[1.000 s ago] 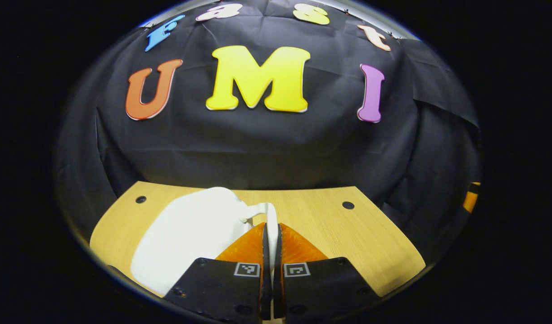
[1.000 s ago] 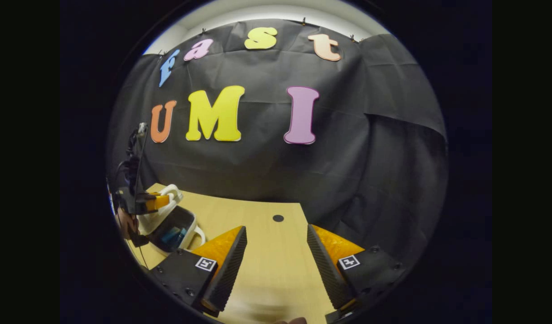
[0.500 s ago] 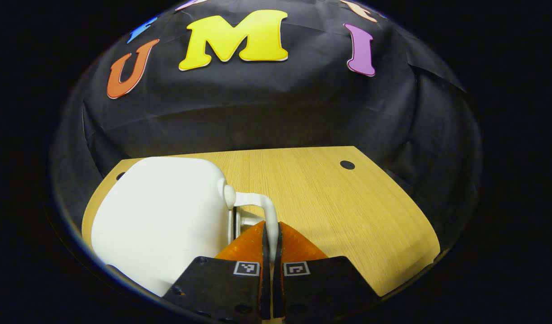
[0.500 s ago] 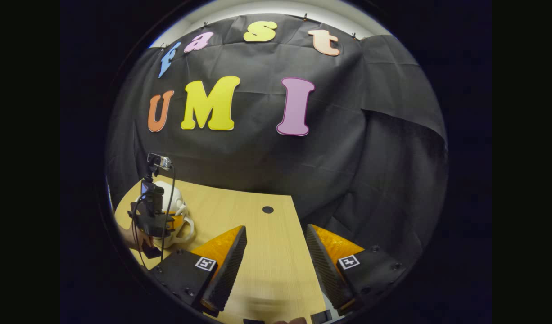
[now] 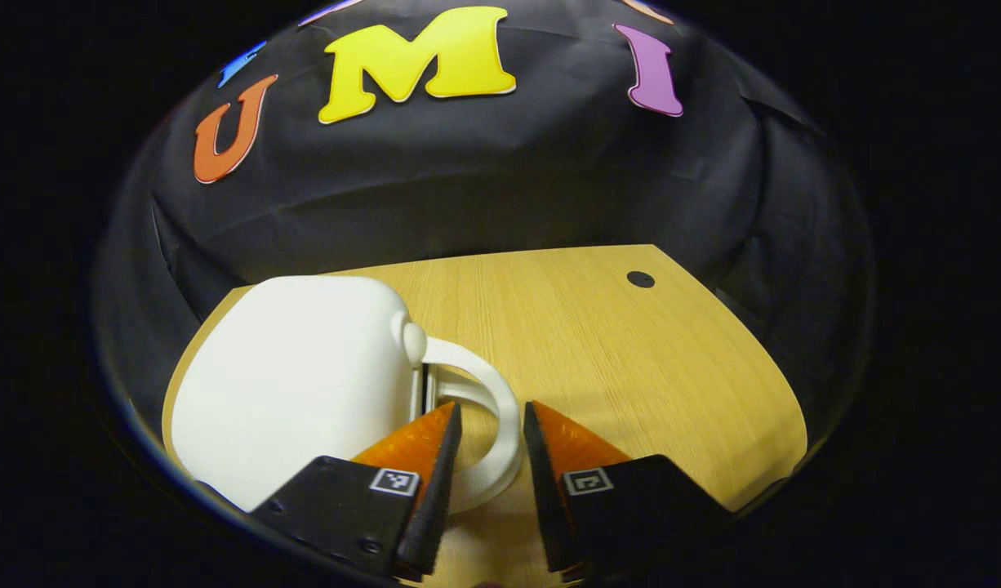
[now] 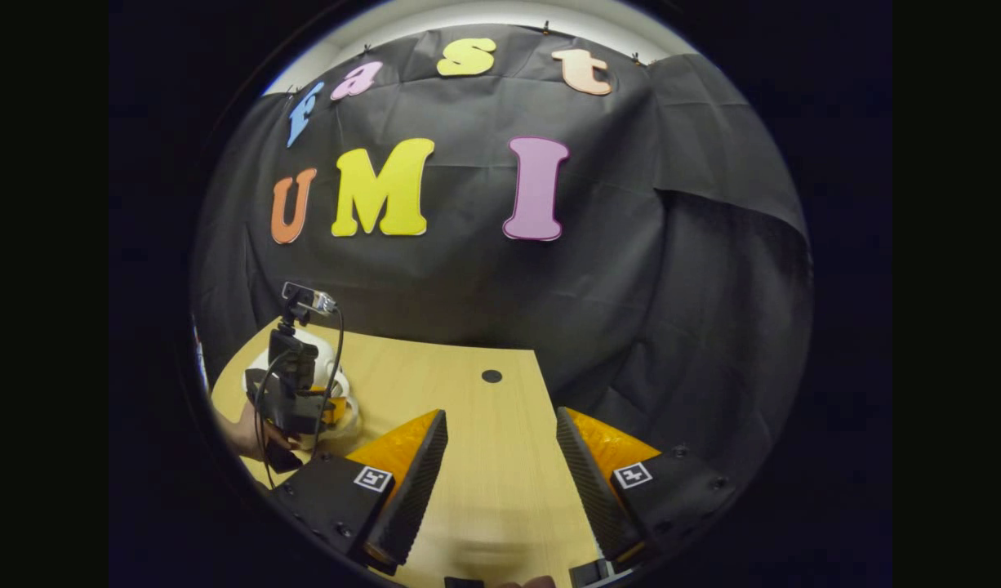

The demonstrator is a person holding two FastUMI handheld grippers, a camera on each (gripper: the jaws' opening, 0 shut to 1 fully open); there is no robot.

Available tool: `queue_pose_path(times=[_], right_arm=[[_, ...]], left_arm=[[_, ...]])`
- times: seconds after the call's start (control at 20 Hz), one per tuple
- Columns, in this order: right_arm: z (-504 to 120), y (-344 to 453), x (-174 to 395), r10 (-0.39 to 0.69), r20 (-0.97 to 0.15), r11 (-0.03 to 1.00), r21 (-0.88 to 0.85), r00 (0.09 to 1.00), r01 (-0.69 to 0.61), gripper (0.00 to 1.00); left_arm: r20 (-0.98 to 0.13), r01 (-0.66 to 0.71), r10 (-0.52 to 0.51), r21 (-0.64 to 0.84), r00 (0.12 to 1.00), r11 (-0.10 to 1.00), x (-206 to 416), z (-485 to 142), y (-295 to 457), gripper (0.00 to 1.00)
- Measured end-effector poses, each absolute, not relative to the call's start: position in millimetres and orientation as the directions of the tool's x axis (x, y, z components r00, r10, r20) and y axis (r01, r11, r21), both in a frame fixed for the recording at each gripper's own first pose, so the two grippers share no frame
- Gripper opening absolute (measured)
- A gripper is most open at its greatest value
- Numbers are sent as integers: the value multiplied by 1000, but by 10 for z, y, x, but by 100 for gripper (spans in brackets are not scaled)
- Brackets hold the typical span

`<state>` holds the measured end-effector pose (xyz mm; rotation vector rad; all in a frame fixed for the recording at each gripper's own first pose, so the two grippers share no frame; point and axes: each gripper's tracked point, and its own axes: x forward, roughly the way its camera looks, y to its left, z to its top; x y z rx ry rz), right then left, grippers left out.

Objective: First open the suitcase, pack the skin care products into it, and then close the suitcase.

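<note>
Suitcase (image 5: 292,384) shut, handle (image 5: 488,425) btwn left gripper (image 5: 488,425) fingers

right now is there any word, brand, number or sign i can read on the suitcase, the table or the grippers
White suitcase: no word, brand or number on the side that shows.
Table: none.
Left gripper: square coded markers, patterns rather than letters.
Right gripper: the same kind of square markers, no readable text.
</note>
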<state>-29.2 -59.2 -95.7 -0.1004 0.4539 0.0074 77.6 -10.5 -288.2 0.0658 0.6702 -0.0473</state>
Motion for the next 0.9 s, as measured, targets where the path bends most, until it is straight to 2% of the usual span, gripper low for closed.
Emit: queue_pose_path(times=[0.05,0.15,0.2,0.35,0.4,0.45,0.6,0.75,0.9], right_arm=[[-944,-552,-272,-4,-434,995,-88,901,-38,80],[-902,-421,-213,24,-418,995,-77,908,-62,80],[-849,-341,-166,42,-403,995,-69,914,-76,80],[-639,11,17,116,-347,990,-35,931,-137,80],[-543,135,93,140,-321,987,-26,937,-157,80],[-426,260,162,163,-292,984,-20,942,-176,80],[-59,588,309,215,-196,976,1,957,-219,80],[216,742,373,215,-123,977,19,969,-214,79],[336,773,365,184,-85,983,18,979,-184,80]], left_arm=[[-618,62,-23,41,786,997,742,-2837,-95,69],[-597,49,-17,38,802,998,648,-2606,-36,84],[-567,36,-3,47,823,998,614,-2412,23,94],[-435,-11,39,67,899,998,606,-1652,237,95],[-378,-22,43,60,925,998,601,-1336,301,100],[-330,-33,49,54,943,998,602,-1090,339,96],[-176,-62,64,15,982,998,537,-295,489,96],[-87,-79,77,-15,993,997,422,233,666,96],[-30,-93,93,-8,995,996,282,507,811,96]])
